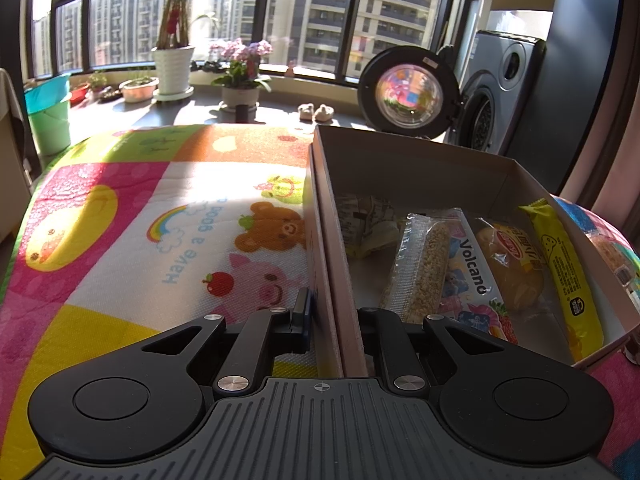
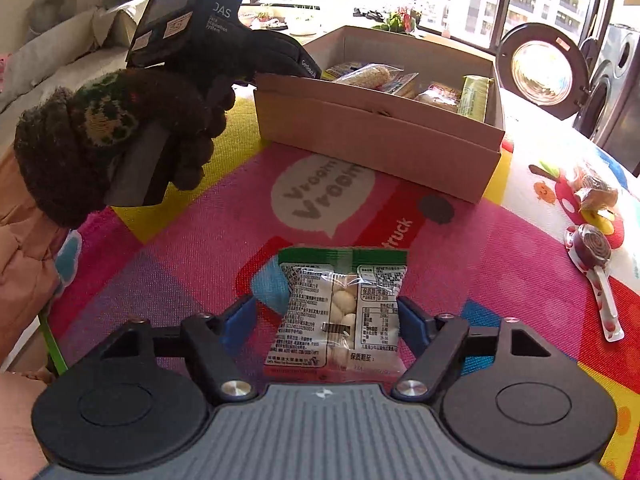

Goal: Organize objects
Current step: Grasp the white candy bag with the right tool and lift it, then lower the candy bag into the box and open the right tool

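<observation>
Right wrist view, right claw [image 2: 328, 316] half-open — pads flanking peanut packet [image 2: 340, 312]

My left hand [image 2: 120, 136] wore a fuzzy dark-brown knitted glove with a green-and-yellow patch. My black two-finger grippers [image 2: 328, 316] had blue fingertip pads [image 2: 412, 322], silver screws and ribbed grey bases.
</observation>
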{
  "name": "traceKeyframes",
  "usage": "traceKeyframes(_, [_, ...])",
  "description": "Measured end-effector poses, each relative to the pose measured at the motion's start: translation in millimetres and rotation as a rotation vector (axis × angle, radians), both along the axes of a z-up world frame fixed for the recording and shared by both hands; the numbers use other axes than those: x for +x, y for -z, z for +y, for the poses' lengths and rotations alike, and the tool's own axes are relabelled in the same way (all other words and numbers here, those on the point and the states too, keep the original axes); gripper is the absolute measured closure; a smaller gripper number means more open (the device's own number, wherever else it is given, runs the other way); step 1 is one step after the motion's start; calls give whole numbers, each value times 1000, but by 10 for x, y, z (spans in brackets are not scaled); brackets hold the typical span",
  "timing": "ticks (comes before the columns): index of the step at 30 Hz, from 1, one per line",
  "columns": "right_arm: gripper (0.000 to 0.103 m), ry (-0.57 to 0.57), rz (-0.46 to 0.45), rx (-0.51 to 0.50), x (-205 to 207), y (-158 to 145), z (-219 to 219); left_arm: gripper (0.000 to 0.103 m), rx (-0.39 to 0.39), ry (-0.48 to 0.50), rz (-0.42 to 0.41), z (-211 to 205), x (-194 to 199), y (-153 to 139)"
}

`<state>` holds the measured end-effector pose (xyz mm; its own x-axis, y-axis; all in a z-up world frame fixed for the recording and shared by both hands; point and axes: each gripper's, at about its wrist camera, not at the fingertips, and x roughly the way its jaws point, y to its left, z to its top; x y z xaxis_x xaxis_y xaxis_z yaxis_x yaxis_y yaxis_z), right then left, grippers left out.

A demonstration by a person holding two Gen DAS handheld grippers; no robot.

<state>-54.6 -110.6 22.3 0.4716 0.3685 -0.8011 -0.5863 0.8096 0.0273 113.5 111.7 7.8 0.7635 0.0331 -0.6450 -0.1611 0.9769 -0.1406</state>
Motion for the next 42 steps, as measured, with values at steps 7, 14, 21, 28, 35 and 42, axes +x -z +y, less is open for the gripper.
traceKeyframes(7, [50, 28, -35, 95, 154, -547, -111, 88, 0, 0, 0, 0, -3, -1])
traceKeyframes(14, [50, 89, -146, 237, 847, -1238, 0, 88, 2, 2, 0, -5, -6, -7])
traceKeyframes(21, [50, 210, -27, 243, 2042, -896, 447, 88, 5, 3, -2, -11, -12, -7])
traceKeyframes(28, [49, 254, 42, 225, 2458, -513, 675, 88, 3, -1, -3, -10, -25, -22])
traceKeyframes(35, [40, 275, 20, 219, 2394, -569, 510, 88, -4, 1, -4, -8, -23, -18])
traceKeyframes(42, [28, 340, -137, 130, 2031, -782, -232, 88, -5, 1, -5, -12, -18, -15])
